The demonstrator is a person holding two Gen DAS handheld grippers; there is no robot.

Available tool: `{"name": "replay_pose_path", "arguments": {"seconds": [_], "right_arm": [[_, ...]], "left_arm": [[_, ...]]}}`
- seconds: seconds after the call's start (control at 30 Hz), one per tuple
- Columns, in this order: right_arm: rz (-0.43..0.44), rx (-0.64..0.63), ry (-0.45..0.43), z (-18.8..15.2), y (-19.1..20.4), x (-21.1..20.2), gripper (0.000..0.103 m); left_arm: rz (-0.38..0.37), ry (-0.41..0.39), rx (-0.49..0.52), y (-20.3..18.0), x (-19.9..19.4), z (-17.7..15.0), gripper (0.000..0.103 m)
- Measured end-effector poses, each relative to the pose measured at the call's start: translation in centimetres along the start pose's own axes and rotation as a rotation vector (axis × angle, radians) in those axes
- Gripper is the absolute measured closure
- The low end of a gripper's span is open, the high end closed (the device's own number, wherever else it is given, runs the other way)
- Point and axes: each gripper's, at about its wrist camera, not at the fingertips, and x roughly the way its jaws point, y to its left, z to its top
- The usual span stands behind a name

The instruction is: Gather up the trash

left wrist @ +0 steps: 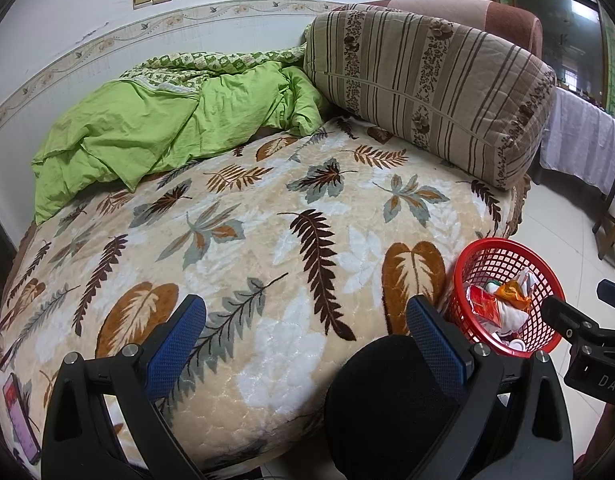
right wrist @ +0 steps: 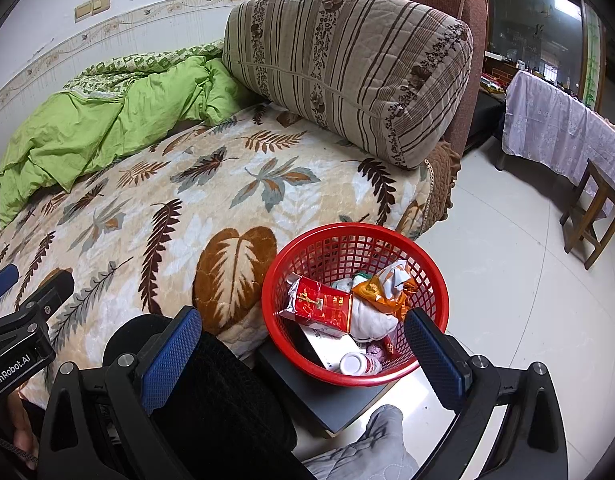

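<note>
A red mesh basket (right wrist: 437, 300) stands on a dark low stand (right wrist: 331, 404) beside the bed, seen also in the left wrist view (left wrist: 483, 252). It holds trash: a red carton (right wrist: 321, 304), an orange wrapper (right wrist: 381, 292), white crumpled paper (right wrist: 369, 320) and a white bottle (right wrist: 357, 363). My right gripper (right wrist: 303, 340) is open and empty, just in front of the basket. My left gripper (left wrist: 305, 328) is open and empty over the leaf-patterned blanket (left wrist: 267, 220). The right gripper's body shows at the left wrist view's right edge (left wrist: 587, 336).
A green quilt (left wrist: 147, 128) and a striped cushion (left wrist: 427, 80) lie at the back of the bed. A phone (left wrist: 21, 416) lies at the blanket's near left edge. A black round object (left wrist: 387, 400) is below the grippers. A wooden stool (right wrist: 595, 208) and a cloth-covered table (right wrist: 559, 128) stand on the tiled floor, right.
</note>
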Motion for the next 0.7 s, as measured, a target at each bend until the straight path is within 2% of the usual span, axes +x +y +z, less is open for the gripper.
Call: {"name": "replay_pose_path", "arguments": {"seconds": [0.7], "right_arm": [[0.001, -0.001, 0.001, 0.03, -0.05, 0.02, 0.001]], "left_arm": [[0.0, -0.002, -0.002, 0.06, -0.07, -0.08, 0.003]]}}
